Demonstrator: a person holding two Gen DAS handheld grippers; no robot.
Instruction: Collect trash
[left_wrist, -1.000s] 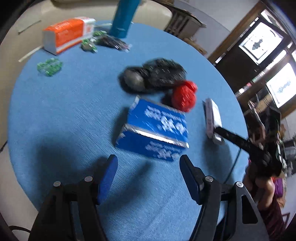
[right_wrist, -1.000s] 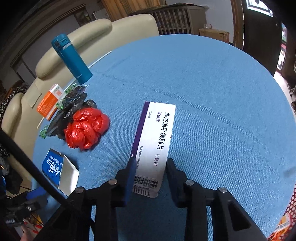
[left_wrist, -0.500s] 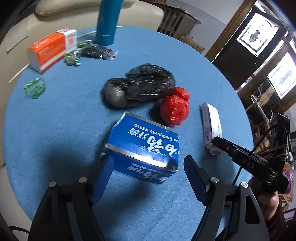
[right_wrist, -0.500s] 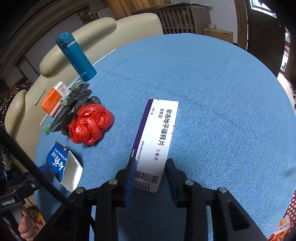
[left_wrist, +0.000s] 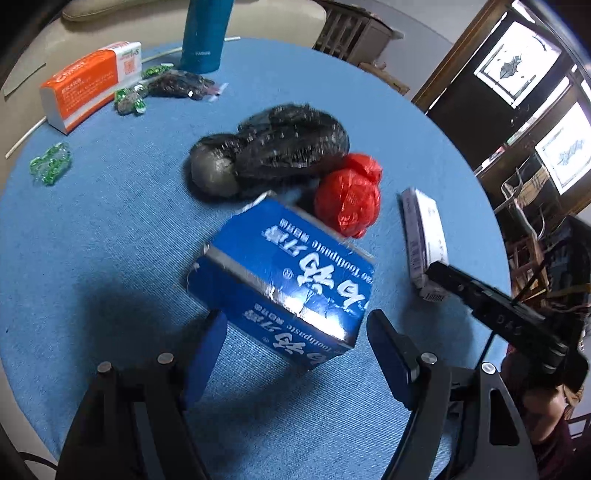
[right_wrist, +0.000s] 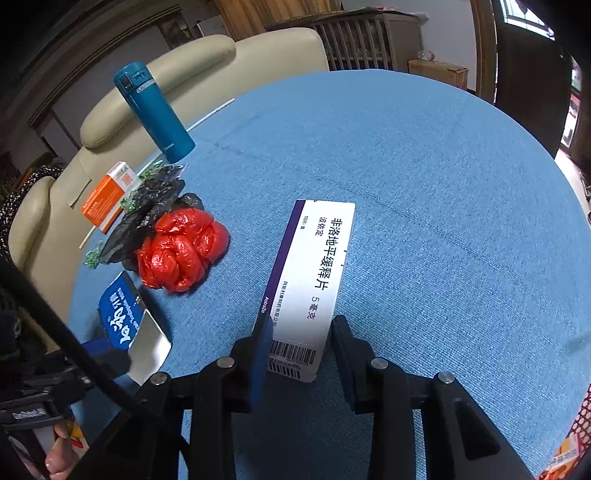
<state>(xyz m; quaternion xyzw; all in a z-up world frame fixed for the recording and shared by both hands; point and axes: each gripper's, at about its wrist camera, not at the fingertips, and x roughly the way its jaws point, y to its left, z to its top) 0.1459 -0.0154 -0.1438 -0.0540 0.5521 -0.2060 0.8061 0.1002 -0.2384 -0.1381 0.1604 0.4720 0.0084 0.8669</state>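
Left wrist view: left gripper (left_wrist: 295, 341), jaws spread and just widened, straddles the toothpaste box (left_wrist: 284, 288), whose long axis runs diagonally between them.

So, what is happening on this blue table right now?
A person is clearing trash from the round blue table with a claw in each hand. The left claw is open; its jaws have just been opening, and they now stand on either side of the blue toothpaste box without pressing it. The right claw has the white medicine box between its jaws; whether they press it I cannot tell. The red bag and black bag lie untouched.
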